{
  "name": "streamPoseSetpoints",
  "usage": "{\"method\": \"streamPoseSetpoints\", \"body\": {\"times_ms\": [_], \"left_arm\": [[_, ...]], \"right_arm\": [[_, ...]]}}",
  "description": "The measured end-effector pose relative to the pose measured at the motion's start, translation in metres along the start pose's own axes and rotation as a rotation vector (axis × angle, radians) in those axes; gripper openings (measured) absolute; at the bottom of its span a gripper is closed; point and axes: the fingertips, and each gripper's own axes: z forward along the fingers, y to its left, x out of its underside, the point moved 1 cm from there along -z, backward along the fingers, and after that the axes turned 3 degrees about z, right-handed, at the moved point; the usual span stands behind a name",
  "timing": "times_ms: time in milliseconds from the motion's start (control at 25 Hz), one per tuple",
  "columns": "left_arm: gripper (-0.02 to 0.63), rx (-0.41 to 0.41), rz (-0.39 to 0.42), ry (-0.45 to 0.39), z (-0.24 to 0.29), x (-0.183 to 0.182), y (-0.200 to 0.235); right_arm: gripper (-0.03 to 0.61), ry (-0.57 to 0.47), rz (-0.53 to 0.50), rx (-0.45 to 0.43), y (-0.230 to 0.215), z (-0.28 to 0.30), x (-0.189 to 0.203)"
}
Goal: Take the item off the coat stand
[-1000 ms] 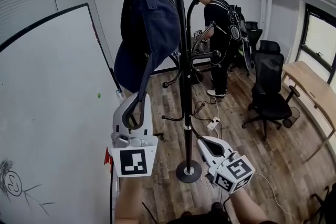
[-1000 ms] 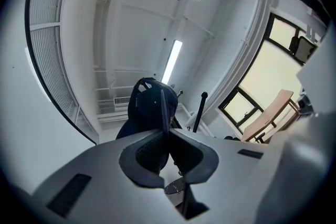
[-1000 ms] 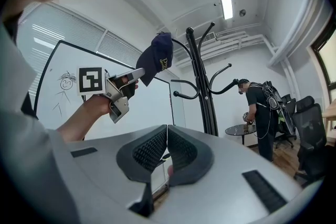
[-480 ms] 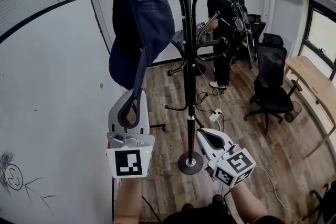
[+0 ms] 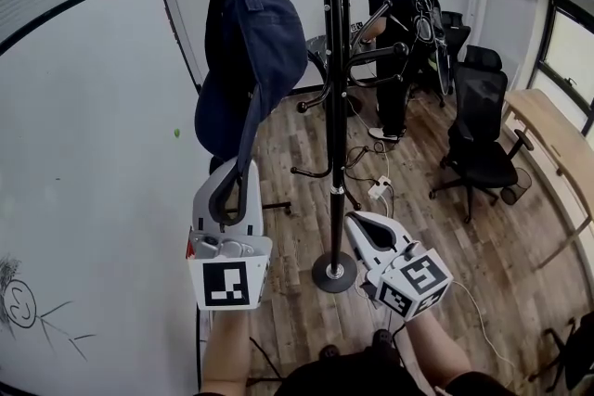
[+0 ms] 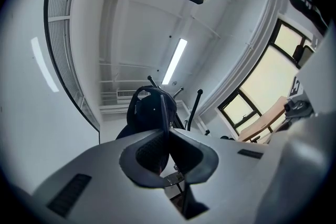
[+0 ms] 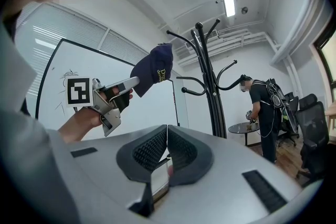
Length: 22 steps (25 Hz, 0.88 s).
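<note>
- Navy cap hangs high on the left side of the black coat stand, crown up among the upper arms and brim pointing down. Which arm carries it cannot be made out.
- From the right tongs' camera the cap shows beside the stand's curved arms, with yellow lettering on its front.
- The left tongs reach up from below and are clamped on the lower edge of the cap's brim. In the left gripper view, the thin brim runs straight down into the line where the two pads meet, with the cap's dome above.
- The right tongs are held lower, near the base of the stand and well apart from the cap. Their pads are pressed together with nothing between them.
- A whiteboard stands to the left of the stand, with a small doodle at its lower corner.
- A person in black stands at the back of the room, behind the stand.
- A black office chair sits on the wooden floor to the right.
</note>
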Motion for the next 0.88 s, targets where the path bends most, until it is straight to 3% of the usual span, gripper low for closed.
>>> {"method": "streamPoseSetpoints", "body": {"times_ms": [240, 440, 880], "left_arm": [[0.031, 0.020, -0.045, -0.002, -0.007, -0.001, -0.003], [0.031, 0.032, -0.012, -0.026, -0.018, -0.001, -0.008], [0.031, -0.004, -0.123, 0.042, -0.056, 0.037, -0.014]], "right_arm": [[0.031, -0.005, 0.000, 0.007, 0.003, -0.002, -0.014], [0.031, -0.005, 0.002, 0.010, 0.002, -0.006, -0.018], [0.031, 0.014, 0.019, 0.010, 0.007, -0.009, 0.003]]}}
